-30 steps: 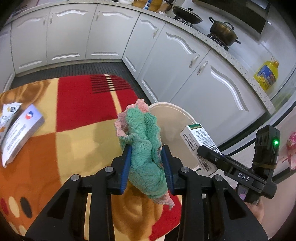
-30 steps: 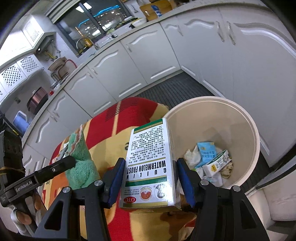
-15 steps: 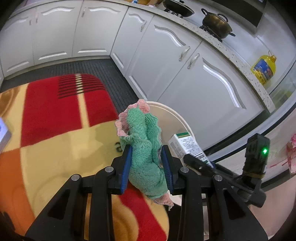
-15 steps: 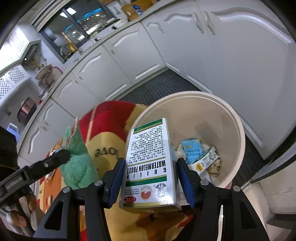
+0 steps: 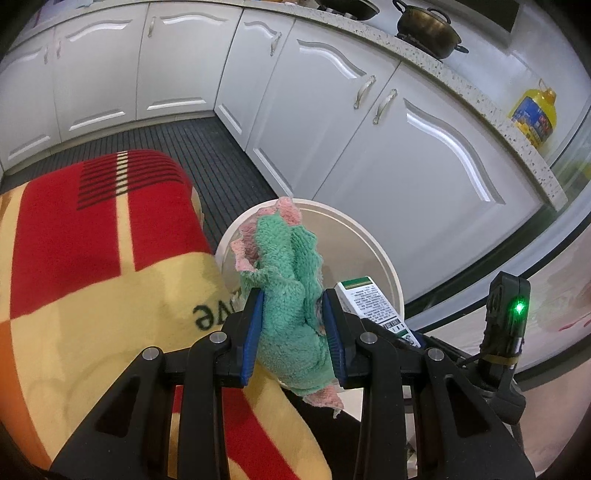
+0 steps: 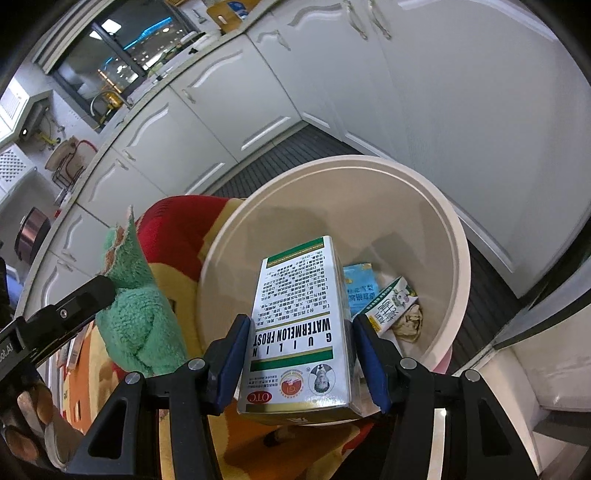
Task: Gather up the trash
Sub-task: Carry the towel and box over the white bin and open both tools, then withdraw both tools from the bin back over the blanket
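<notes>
Home kitchen: cabinets [image 5: 388, 147], stovetop pot [image 5: 424, 26].

Both wrist views bright, evenly lit by indoor light from above; colours saturated. Strong fisheye bend: cabinet doors [image 5: 424, 155] and worktop edge curve hard toward frame rim, black vignette in corners. Soft glare streaks on glossy cabinet panels; bin [image 6: 436, 206] inner wall carries faint soft shadows. Dark window [image 6: 107, 62] shows ceiling lamp reflections. Green indicator light [image 5: 520, 307] blooms slightly. Centre sharp, box [image 6: 299, 325] print readable; extreme edges soft, slightly smeared.
</notes>
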